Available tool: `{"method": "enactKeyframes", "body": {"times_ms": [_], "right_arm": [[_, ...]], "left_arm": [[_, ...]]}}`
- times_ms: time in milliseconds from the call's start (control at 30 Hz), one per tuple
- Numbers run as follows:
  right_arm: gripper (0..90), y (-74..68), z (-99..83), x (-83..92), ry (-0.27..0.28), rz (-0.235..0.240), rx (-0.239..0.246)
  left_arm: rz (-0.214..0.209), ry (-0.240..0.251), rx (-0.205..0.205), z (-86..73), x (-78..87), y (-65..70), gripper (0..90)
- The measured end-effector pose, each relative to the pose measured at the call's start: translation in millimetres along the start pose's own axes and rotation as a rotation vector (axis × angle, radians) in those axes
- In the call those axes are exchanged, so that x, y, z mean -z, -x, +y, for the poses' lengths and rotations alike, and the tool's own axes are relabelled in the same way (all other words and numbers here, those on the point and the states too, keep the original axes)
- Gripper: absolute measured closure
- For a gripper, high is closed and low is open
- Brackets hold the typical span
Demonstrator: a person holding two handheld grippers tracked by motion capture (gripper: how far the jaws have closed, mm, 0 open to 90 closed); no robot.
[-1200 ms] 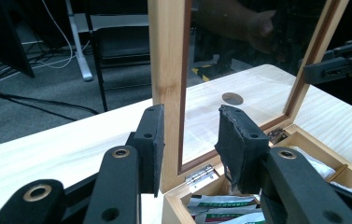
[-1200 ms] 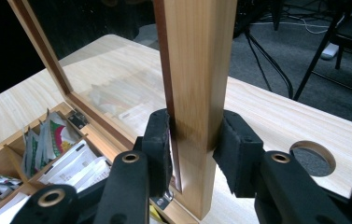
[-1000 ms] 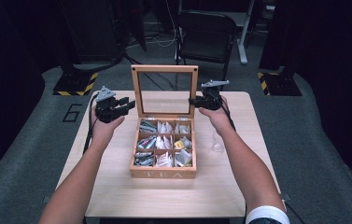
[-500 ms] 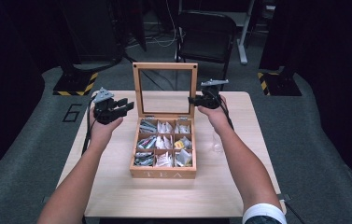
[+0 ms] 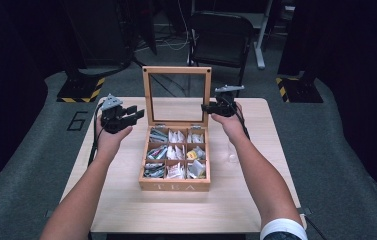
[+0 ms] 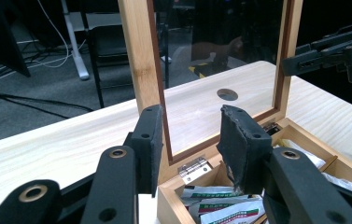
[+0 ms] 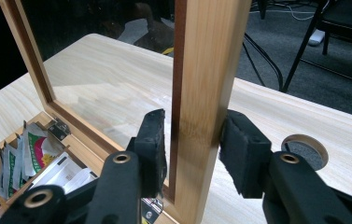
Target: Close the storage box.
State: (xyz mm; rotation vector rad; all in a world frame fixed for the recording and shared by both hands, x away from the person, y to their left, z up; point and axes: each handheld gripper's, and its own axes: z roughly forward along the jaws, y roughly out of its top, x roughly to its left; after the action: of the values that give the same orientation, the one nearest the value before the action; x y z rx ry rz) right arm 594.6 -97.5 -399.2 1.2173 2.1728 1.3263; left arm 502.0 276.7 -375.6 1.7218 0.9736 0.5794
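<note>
The table (image 5: 126, 210) is a light wood surface with a round cable hole (image 7: 304, 149) in it, just to the right of the right gripper's jaws in the right gripper view.

The tea box (image 5: 175, 186) sits open at the table's middle, between the two grippers. Its front wall carries the letters TEA. Its glazed lid (image 5: 176, 70) stands upright on the rear hinges (image 6: 193, 167).

The left gripper (image 5: 135, 114) is held in the person's left hand (image 5: 107, 140), off the box's left side and apart from it in the high view. In the left gripper view its jaws stand well apart with nothing between the pads; the lid's left frame post (image 6: 142, 60) and the box's rear corner lie beyond them. The pictures do not settle whether the left pad touches the post.

The right gripper (image 5: 207, 107) is held in the person's right hand (image 5: 231, 126) at the lid's right edge. In the right gripper view its jaws straddle the lid's right frame post (image 7: 206, 70), one pad on each face. The right pad meets the wood; at the left pad a narrow gap may remain, so a firm grip cannot be confirmed.

The tea sachets (image 5: 176, 152) fill the nine compartments, below and between both grippers. The compartment nearest the left gripper's jaws holds white sachets (image 6: 220, 210) with green and red print.
</note>
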Motion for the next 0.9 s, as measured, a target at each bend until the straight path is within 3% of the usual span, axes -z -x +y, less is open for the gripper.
{"method": "enactKeyframes", "body": {"times_ms": [267,367,733,900], "right_arm": [[55.3,2.9,2.4,11.1,0.016,0.001,-0.004],[54.8,1.8,3.9,18.7,0.018,-0.012,0.016],[50.4,-17.9,3.1,45.4,0.067,0.097,0.057],[48.1,-27.4,0.3,55.5,0.086,0.172,0.075]], "left_arm": [[0.002,0.002,0.027,0.3,2.7,-2.7,54.5],[0.007,0.004,0.035,0.6,4.4,-2.9,54.3],[0.027,0.013,0.022,2.8,10.8,-1.4,53.4],[0.024,0.009,0.014,3.2,14.1,-0.8,53.5]]}}
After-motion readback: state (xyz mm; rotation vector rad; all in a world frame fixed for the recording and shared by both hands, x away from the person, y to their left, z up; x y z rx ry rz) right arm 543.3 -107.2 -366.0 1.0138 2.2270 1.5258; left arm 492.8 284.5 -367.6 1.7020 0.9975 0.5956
